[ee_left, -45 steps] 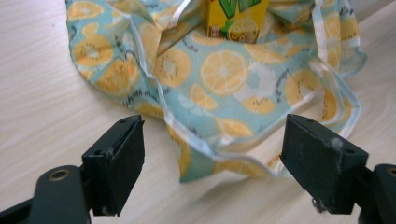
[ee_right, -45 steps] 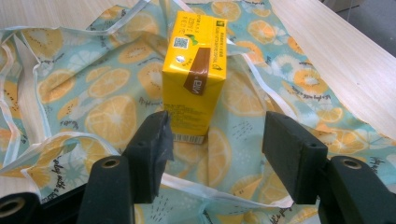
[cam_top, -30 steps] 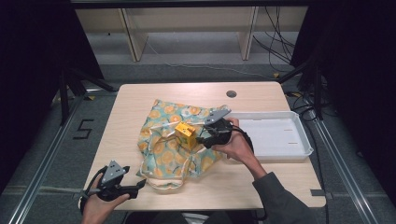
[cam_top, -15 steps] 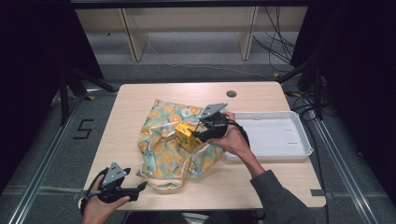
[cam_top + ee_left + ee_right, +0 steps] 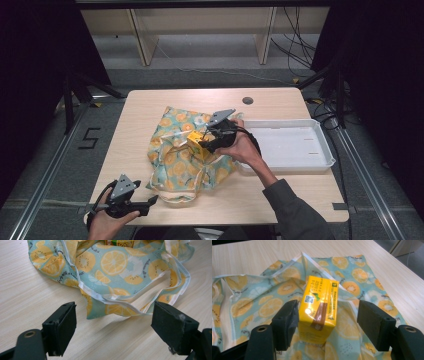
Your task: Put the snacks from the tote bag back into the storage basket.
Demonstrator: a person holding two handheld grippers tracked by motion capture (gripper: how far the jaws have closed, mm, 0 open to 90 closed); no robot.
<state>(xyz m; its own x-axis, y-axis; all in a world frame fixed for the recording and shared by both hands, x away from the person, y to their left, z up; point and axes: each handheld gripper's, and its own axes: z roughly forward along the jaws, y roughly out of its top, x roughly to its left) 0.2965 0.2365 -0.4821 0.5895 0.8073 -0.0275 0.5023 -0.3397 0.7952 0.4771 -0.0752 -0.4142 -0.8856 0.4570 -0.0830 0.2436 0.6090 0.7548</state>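
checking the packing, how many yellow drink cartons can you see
1: the yellow drink carton sits on the fruit-print bag between the open jaws of the right gripper. Others may be hidden inside the bag.

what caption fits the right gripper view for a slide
Right gripper with jaws open around a yellow drink carton resting on the citrus-print bag.

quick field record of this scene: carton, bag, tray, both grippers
carton: yellow drink carton lying on the fruit-print bag
bag: crumpled on the wooden table, handles towards the person
tray: white tray beside the bag, nothing visible in it
right gripper: right gripper jaws have just been opening; carton between them, one pad beside it, the other clear
left gripper: left gripper open, nothing between its jaws, near table edge facing bag's handle
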